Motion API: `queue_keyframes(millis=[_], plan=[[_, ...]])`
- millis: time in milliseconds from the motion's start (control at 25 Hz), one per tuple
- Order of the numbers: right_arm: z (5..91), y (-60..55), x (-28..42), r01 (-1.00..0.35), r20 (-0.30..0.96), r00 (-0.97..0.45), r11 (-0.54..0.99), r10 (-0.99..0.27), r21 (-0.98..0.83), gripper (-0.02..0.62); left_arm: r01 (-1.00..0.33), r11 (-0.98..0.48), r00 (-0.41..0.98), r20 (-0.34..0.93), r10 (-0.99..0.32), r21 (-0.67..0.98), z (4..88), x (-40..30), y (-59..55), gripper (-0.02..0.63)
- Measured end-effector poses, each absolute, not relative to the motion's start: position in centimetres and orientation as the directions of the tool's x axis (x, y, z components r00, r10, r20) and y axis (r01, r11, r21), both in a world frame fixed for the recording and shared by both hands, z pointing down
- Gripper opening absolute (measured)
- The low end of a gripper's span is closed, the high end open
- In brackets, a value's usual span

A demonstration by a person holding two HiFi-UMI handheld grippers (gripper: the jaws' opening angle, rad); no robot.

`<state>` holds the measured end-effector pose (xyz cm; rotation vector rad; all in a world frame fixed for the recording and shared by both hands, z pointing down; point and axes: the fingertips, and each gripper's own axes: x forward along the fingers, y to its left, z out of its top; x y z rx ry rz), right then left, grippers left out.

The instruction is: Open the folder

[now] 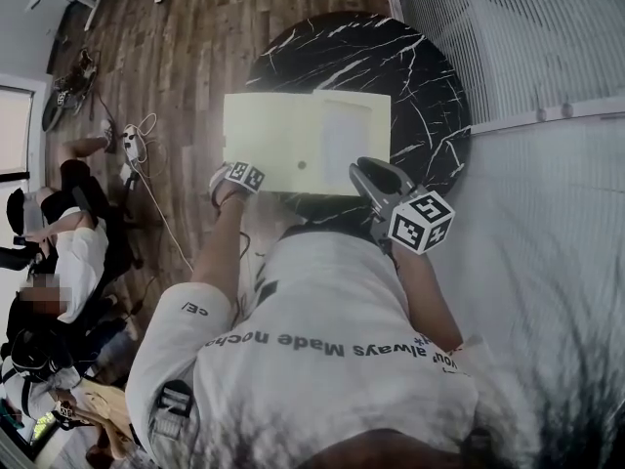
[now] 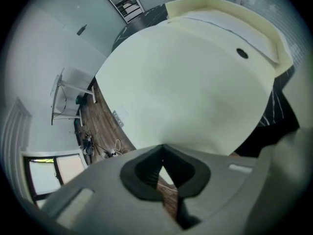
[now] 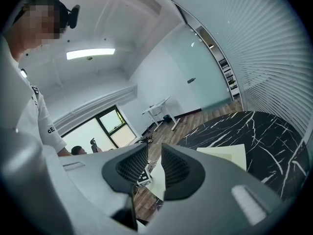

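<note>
The black marble bench [image 1: 430,86] carried the yellow folder [image 1: 283,135] at its centre, flap down, so we judged the opening not yet begun. Our left hand-held gripper [image 2: 163,151], jaws tip to tip on nothing, pointed at the folder's 7 o'clock corner. The right hand-held gripper [image 3: 154,165], at 5 o'clock, stood part open and empty. We found no readable label on the folder; our shirt [image 1: 332,360] read "always Made".

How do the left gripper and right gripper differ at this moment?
The left gripper is at the folder's near-left corner; the right gripper is by its near-right corner. The left gripper's jaws meet at the tips; the right gripper's stand apart, empty. Both are grey with black pads.
</note>
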<state>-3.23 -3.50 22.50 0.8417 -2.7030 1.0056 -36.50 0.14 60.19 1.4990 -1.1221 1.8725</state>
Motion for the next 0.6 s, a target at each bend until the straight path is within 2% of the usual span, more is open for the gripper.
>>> queue_keyframes(millis=[280, 600], plan=[[23.0, -3.9, -2.7, -0.564, 0.320, -0.823, 0.610, -0.468, -0.557, 0.081, -0.814, -0.519, -0.241, 0.965, -0.105, -0.260, 60.4, -36.2, 0.3, 0.002], [22.9, -4.7, -2.0, -0.619, 0.352, -0.785, 0.630, -0.509, -0.469, 0.056, -0.852, -0.422, -0.215, 0.941, -0.259, -0.311, 54.6, -36.2, -0.2, 0.002]])
